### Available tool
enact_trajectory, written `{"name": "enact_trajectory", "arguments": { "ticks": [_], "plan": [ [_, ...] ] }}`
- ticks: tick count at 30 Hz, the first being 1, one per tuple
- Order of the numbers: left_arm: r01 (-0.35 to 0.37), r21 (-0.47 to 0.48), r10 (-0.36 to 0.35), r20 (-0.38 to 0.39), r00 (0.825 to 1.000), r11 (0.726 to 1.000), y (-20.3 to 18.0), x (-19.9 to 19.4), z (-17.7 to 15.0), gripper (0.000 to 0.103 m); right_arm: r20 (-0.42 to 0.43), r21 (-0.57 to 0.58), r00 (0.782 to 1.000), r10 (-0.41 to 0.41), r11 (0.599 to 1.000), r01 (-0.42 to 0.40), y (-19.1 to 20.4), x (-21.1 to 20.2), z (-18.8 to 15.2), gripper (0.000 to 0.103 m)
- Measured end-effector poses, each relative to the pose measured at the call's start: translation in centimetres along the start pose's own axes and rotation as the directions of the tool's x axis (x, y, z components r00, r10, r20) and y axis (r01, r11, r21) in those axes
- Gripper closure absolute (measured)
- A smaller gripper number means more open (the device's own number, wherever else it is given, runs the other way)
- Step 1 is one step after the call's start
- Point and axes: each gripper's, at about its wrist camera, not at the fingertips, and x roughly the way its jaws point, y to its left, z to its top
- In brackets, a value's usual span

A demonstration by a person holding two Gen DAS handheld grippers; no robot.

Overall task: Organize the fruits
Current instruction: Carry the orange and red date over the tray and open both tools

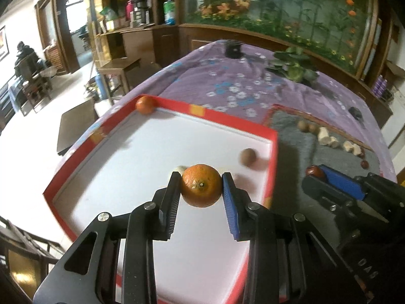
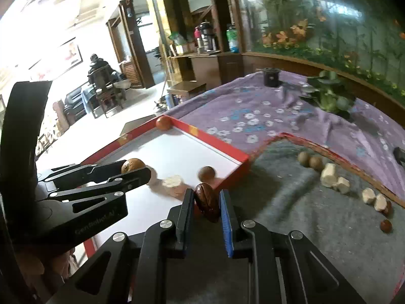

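Observation:
My left gripper point(image 1: 201, 181) is shut on an orange point(image 1: 201, 185) and holds it above the white floor of the red-rimmed box point(image 1: 83, 147). A second orange point(image 1: 144, 104) sits in the box's far corner, and a brown longan point(image 1: 248, 156) lies near its right wall. My right gripper point(image 2: 204, 202) is shut on a dark red date point(image 2: 207, 202) over the box's near right corner point(image 2: 234, 171). The left gripper shows at the left of the right wrist view point(image 2: 136, 171). A white slice point(image 2: 172, 181) lies in the box.
A grey felt mat point(image 2: 291, 217) right of the box holds longans point(image 2: 310, 160), white pieces point(image 2: 329, 174) and dates point(image 2: 386, 225). A purple flowered cloth point(image 2: 253, 106) covers the table, with a green plant point(image 2: 329, 96) and a black cup point(image 2: 270, 77) at the back.

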Motion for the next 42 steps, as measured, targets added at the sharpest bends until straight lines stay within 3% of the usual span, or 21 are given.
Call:
{"name": "enact_trajectory", "arguments": {
  "ticks": [10, 14, 26, 28, 33, 37, 42],
  "plan": [
    [-0.024, -0.049, 0.021, -0.059, 0.998, 0.999, 3.4, 1.2, -1.0, 0.071, -0.069, -0.039, 0.994, 0.080, 0.996, -0.082, 2.7, 4.4, 1.2, 0.084],
    [-0.029, -0.043, 0.026, -0.069, 0.997, 0.999, 4.0, 1.3, -1.3, 0.071, -0.119, -0.052, 0.983, 0.143, 0.987, -0.150, 4.0, 6.1, 1.5, 0.084],
    [-0.033, -0.064, 0.025, -0.110, 0.994, 0.997, 4.8, 2.9, -1.4, 0.070, -0.211, -0.055, 0.969, 0.125, 0.989, -0.140, 4.7, 9.3, 0.6, 0.082],
    [-0.038, -0.058, 0.031, -0.112, 0.993, 0.998, 4.7, 3.0, -1.4, 0.067, -0.203, -0.059, 0.972, 0.116, 0.990, -0.130, 4.7, 9.0, 0.6, 0.077],
    [-0.043, -0.072, 0.038, -0.064, 0.997, 0.996, 4.7, 1.9, -1.1, 0.041, -0.147, -0.012, 0.979, 0.141, 0.990, -0.144, 3.7, 7.2, 0.7, 0.074],
    [-0.064, -0.052, 0.064, -0.014, 0.998, 0.997, 3.8, 0.5, -0.4, 0.041, -0.108, -0.011, 0.986, 0.124, 0.992, -0.126, 3.2, 5.4, 0.8, 0.074],
    [-0.038, -0.025, 0.038, 0.022, 0.999, 0.999, 1.4, -0.5, 0.3, 0.041, -0.034, -0.025, 0.998, 0.043, 0.999, -0.044, 1.7, 2.2, 0.6, 0.070]
  ]
}}
